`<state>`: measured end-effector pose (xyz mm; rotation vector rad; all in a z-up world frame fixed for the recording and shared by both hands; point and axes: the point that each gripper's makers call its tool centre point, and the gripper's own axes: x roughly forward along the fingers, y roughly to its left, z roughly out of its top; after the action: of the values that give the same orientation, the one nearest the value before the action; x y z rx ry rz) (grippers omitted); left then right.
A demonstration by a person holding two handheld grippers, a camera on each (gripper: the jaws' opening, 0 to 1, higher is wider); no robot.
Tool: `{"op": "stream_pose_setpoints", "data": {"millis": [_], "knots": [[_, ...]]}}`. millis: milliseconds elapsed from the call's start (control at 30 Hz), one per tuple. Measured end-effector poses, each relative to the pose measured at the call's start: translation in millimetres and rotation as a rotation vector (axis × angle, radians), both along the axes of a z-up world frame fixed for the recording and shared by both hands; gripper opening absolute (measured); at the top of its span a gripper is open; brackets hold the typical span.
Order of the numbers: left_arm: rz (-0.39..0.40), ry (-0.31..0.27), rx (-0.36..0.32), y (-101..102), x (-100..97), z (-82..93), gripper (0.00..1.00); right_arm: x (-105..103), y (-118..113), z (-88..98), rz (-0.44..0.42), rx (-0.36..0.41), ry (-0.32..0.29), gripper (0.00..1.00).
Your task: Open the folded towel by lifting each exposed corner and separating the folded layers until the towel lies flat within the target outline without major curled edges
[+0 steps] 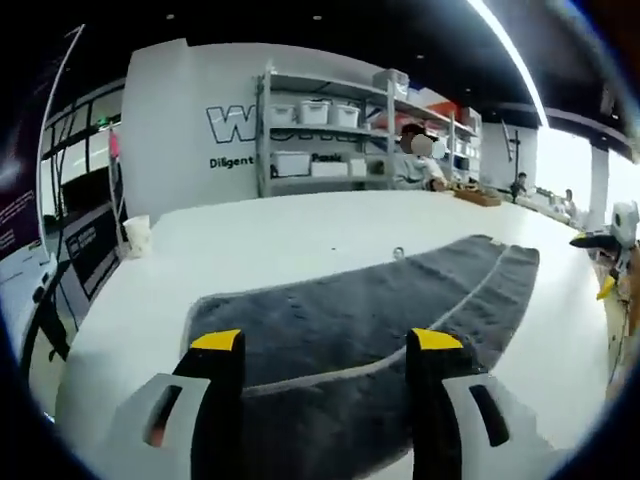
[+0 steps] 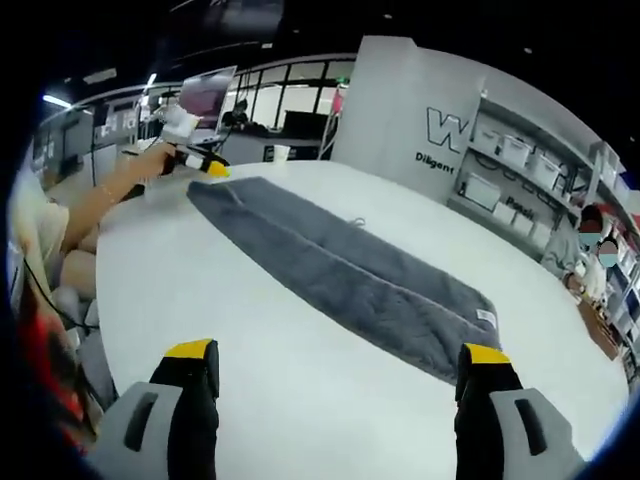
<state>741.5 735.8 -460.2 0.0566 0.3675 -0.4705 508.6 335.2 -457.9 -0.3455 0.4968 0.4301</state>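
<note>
A grey towel (image 1: 370,305) lies folded into a long strip on the white table (image 1: 270,240). My left gripper (image 1: 327,345) is open, its yellow-tipped jaws wide apart just above the towel's near end. In the right gripper view the towel (image 2: 340,265) runs diagonally from upper left to right, with a white label (image 2: 486,317) at its near corner. My right gripper (image 2: 338,352) is open over bare table, short of the towel's long edge. The left gripper (image 2: 200,162), held by a person's arm, sits at the towel's far end. The right gripper (image 1: 603,262) shows at the right edge.
A paper cup (image 1: 137,235) stands near the table's left edge. A small object (image 1: 398,253) lies beside the towel. Shelves with white bins (image 1: 320,140) stand behind the table, with people seated at the back right. The table (image 2: 300,400) is wide and white.
</note>
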Motion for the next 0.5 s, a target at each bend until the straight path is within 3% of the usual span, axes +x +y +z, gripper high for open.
{"op": "stream_pose_setpoints", "data": {"millis": [133,200,500], "knots": [[0.076,-0.011,0.007,13,21.2,-6.3,0.51,-1,3,-2.1,0.011,0.0,0.007,0.99],[0.135,0.014,0.012,22,36.0,-15.5,0.51,-3,5,-3.7,0.022,-0.002,0.013,0.99],[0.159,0.076,0.032,23,70.5,-44.5,0.47,-6,10,-6.9,0.04,-0.009,0.021,0.99]]}}
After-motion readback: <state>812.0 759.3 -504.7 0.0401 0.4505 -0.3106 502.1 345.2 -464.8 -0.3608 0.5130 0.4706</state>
